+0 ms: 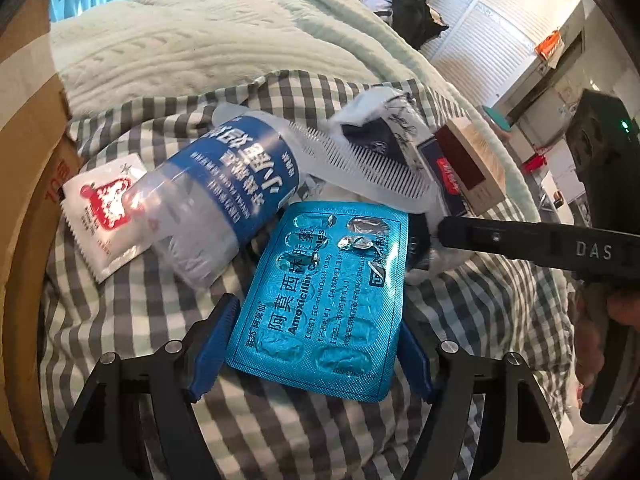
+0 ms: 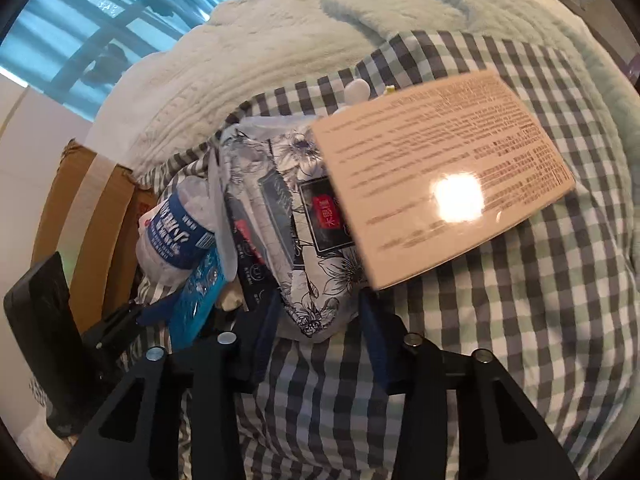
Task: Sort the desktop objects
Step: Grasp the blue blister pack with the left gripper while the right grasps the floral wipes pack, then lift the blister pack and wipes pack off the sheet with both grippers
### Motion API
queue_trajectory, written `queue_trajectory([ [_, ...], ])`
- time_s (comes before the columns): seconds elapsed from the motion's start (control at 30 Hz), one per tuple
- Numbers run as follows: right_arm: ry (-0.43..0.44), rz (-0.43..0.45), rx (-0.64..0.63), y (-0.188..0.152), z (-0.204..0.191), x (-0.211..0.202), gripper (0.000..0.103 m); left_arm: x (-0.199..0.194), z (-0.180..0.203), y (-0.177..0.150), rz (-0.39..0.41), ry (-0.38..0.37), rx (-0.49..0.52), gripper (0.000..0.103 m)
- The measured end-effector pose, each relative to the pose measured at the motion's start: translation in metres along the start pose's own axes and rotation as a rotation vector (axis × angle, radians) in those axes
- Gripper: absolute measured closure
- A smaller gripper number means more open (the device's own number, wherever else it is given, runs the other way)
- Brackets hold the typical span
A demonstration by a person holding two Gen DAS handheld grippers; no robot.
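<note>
Here the left gripper (image 1: 316, 344) straddles the blue pill sheet (image 1: 324, 300) on the checked bedcover (image 1: 132, 312), jaws apart, seemingly ready to pinch it. The right gripper (image 2: 320, 320) brackets the flowered tissue pack (image 2: 316, 248); whether it pinches, I cannot tell.

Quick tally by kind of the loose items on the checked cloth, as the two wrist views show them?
Blister pack: 1
Plastic bottle: 1
Sachet: 1
Comb: 1
Floral pouch: 1
Beige box: 1
Total: 6
</note>
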State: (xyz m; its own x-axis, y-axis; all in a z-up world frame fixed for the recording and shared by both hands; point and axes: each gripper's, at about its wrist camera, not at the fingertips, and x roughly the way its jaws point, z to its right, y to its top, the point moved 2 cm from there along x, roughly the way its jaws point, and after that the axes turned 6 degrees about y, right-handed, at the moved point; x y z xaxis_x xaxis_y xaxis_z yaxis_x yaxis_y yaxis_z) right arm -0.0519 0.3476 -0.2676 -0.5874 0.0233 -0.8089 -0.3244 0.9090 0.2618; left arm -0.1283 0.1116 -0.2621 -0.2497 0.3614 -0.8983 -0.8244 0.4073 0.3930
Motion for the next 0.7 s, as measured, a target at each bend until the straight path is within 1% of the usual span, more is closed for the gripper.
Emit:
queue_trajectory([
  [0.13, -0.033, -0.011, -0.018, -0.015, -0.002, -0.013, 0.067, -0.006, -0.001, -0.001, -0.006, -0.014, 0.001, 0.028],
  [0.27, -0.113, -0.020, -0.098, -0.031, -0.010, -0.026, 0.067, -0.016, -0.005, -0.009, -0.019, -0.018, 0.006, 0.028],
  [0.37, -0.141, -0.020, -0.140, -0.042, -0.018, -0.036, 0.067, -0.023, -0.007, -0.016, -0.024, -0.018, 0.007, 0.028],
  [0.47, -0.173, -0.026, -0.189, -0.055, -0.027, -0.042, 0.067, -0.029, -0.005, -0.031, -0.040, -0.016, 0.037, 0.029],
  [0.57, -0.157, -0.050, -0.206, -0.063, -0.030, -0.039, 0.060, -0.031, -0.001, -0.041, -0.051, -0.024, 0.080, 0.029],
  [0.67, -0.144, -0.035, -0.161, -0.062, -0.027, -0.036, 0.049, -0.029, -0.001, -0.043, -0.056, -0.034, 0.081, 0.024],
  [0.7, -0.134, -0.035, -0.148, -0.060, -0.026, -0.034, 0.046, -0.027, -0.001, -0.041, -0.058, -0.042, 0.072, 0.020],
])
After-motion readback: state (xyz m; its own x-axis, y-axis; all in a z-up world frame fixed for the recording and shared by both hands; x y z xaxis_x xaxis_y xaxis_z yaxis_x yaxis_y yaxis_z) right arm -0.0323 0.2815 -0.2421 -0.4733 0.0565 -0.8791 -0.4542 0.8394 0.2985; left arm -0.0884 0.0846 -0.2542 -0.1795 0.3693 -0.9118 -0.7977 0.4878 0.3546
